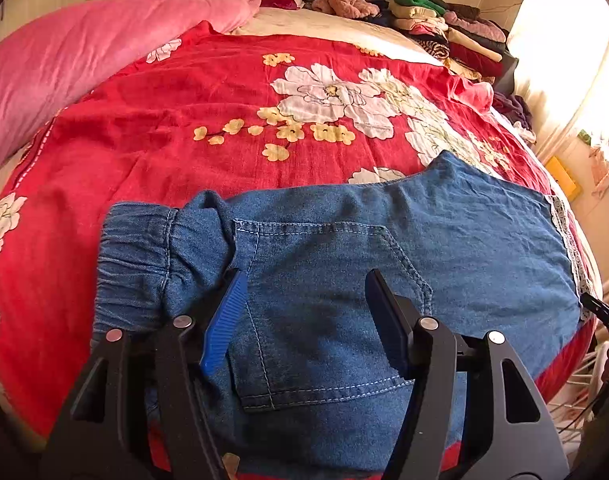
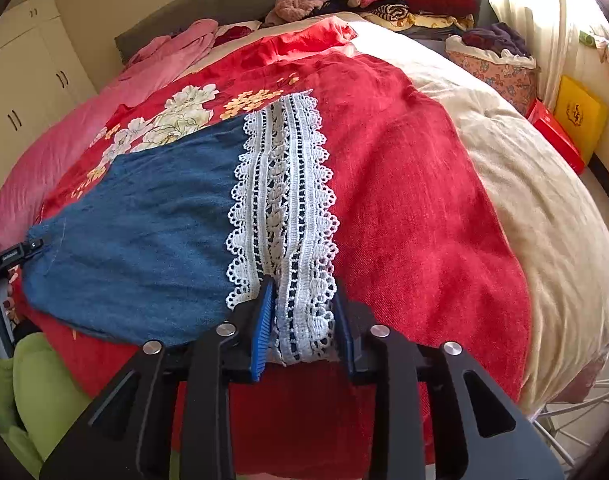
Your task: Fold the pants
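Note:
Blue denim pants (image 1: 344,264) lie across the near edge of a red floral bedspread (image 1: 208,112), elastic waistband (image 1: 136,256) at left, back pocket up, white lace hem at right. My left gripper (image 1: 304,276) is open, its fingers apart just above the pocket area. In the right wrist view the pants (image 2: 144,232) end in a white lace cuff (image 2: 284,200). My right gripper (image 2: 302,284) has its jaws partly closed around the near end of the lace cuff, which sits between the pads.
A pink blanket (image 1: 84,52) lies along the left of the bed. Stacks of folded clothes (image 1: 444,24) sit at the head. A cream quilt (image 2: 524,184), a floral basket (image 2: 500,68) and red and yellow boxes (image 2: 572,120) are to the right.

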A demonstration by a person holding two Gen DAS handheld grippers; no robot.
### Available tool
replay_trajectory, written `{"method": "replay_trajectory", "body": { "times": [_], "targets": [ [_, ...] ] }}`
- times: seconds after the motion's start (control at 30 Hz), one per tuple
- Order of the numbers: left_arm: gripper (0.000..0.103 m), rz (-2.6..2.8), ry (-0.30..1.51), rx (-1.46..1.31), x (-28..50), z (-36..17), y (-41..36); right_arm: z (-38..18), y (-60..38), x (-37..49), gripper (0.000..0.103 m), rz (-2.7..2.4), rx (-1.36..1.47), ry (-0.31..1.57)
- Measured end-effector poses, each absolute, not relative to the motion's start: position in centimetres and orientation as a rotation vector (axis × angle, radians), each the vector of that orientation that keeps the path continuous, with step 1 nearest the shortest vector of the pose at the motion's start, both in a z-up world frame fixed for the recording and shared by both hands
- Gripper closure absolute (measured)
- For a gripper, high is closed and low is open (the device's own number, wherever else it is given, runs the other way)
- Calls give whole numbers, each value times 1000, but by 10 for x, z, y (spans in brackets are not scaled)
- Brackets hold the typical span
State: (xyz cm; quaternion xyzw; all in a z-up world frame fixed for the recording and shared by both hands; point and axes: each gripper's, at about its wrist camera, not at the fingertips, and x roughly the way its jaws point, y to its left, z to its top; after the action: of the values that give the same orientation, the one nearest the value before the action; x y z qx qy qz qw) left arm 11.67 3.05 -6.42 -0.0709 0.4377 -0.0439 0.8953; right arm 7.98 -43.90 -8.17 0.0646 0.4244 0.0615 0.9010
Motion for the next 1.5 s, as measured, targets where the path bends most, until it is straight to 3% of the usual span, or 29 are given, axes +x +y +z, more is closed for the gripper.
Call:
{"method": "replay_trajectory", "body": {
  "times": [0.03, 0.27, 0.33, 0.53, 0.8, 1.0, 1.17, 1.4, 1.5],
  "targets": [
    [45, -86, 899, -146, 114, -62, 31, -78, -441, 78, 58, 115, 130, 871],
    [35, -64, 859, -164, 98, -44, 40, -52, -457, 62, 41, 71, 161, 778],
    [30, -61, 848, -160, 94, -38, 40, -44, -455, 58, 30, 73, 161, 748],
    [20, -80, 818, -103, 88, -18, 23, -25, -425, 60, 14, 163, 132, 680],
    [19, -203, 869, 25, 120, -25, -49, -36, -343, 108, 14, 337, -22, 727],
    [19, -263, 989, 173, 150, -77, -102, -73, -315, 155, 13, 345, -63, 862],
    [13, -274, 1003, 178, 155, -94, -101, -103, -336, 165, 13, 294, -15, 902],
    [13, -259, 973, 189, 148, -85, -102, -88, -336, 155, 13, 255, 15, 869],
    [12, -261, 953, 173, 143, -76, -99, -72, -350, 141, 7, 255, 98, 832]
  ]
}}
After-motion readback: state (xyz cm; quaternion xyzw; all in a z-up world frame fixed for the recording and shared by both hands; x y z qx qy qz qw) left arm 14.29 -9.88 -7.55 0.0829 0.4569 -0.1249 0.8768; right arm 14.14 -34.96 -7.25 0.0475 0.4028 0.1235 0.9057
